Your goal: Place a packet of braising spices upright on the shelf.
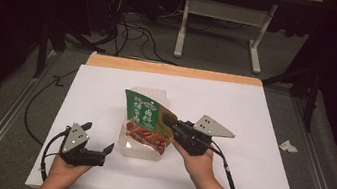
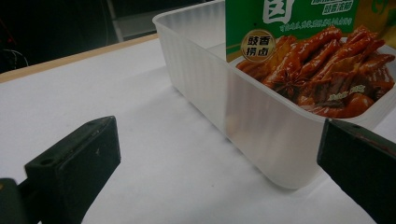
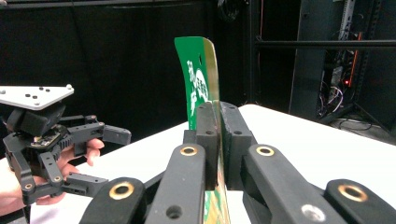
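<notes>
High view: a clear tub (image 1: 134,149) sits on the white tabletop (image 1: 235,109), and a green pouch (image 1: 147,120) stands tilted in it, printed with reddish-brown food. The right tool (image 1: 175,126), at 3 o'clock of the tub, pinches the pouch's edge; the left tool (image 1: 99,141) lies at 9 o'clock, jaws spread and empty. Left gripper view: the tub's (image 2: 243,116) ribbed wall is translucent, the pouch (image 2: 308,56) leaning inside. Right gripper view: jaws clamped tight on the pouch (image 3: 201,79), seen edge-on; the left tool (image 3: 95,156) gapes at 9 o'clock.
</notes>
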Tool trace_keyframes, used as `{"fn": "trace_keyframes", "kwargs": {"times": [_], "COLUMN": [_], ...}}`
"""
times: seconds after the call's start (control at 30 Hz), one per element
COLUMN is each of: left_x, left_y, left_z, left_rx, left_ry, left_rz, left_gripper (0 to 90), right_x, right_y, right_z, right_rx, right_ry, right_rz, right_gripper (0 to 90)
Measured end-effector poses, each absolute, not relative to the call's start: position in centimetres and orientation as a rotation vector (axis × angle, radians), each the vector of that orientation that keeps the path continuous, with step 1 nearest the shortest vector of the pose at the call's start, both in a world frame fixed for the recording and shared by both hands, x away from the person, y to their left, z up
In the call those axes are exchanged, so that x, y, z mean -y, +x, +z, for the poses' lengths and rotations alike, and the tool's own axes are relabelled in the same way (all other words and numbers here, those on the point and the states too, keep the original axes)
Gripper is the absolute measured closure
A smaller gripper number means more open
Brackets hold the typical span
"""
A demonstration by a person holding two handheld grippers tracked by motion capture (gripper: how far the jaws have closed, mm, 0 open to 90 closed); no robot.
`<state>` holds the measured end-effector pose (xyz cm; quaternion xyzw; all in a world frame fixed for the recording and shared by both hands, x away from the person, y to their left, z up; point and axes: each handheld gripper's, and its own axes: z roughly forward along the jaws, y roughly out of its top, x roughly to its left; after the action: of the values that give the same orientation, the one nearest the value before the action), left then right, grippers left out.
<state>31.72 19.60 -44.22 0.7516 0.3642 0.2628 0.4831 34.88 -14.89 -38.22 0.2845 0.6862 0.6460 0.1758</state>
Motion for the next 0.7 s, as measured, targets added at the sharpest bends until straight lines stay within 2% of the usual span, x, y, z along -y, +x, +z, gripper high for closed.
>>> {"fn": "trace_keyframes", "kwargs": {"times": [0.07, 0.27, 0.53, 0.7], "left_x": [-19.60, -19.54, -19.58, -19.59], "left_y": [31.72, 31.69, 31.68, 31.67], "left_z": [-44.22, -44.21, -44.15, -44.15], "left_rx": [-0.887, -0.883, -0.885, -0.884], "left_ry": [1.831, 1.831, 1.819, 1.819], "left_rz": [0.640, 0.638, 0.622, 0.612], "left_gripper": [0.0, 0.0, 0.0, 0.0], "right_x": [14.90, 14.98, 15.00, 15.21], "right_y": [34.89, 34.91, 35.19, 35.42], "right_z": [-38.16, -37.76, -37.59, -37.53], "right_rx": [-1.949, -1.980, -2.035, -2.050], "right_ry": [0.805, 0.793, 0.798, 0.771], "right_rz": [1.825, 1.814, 1.781, 1.760], "right_gripper": [86.2, 74.5, 50.0, 30.4]}}
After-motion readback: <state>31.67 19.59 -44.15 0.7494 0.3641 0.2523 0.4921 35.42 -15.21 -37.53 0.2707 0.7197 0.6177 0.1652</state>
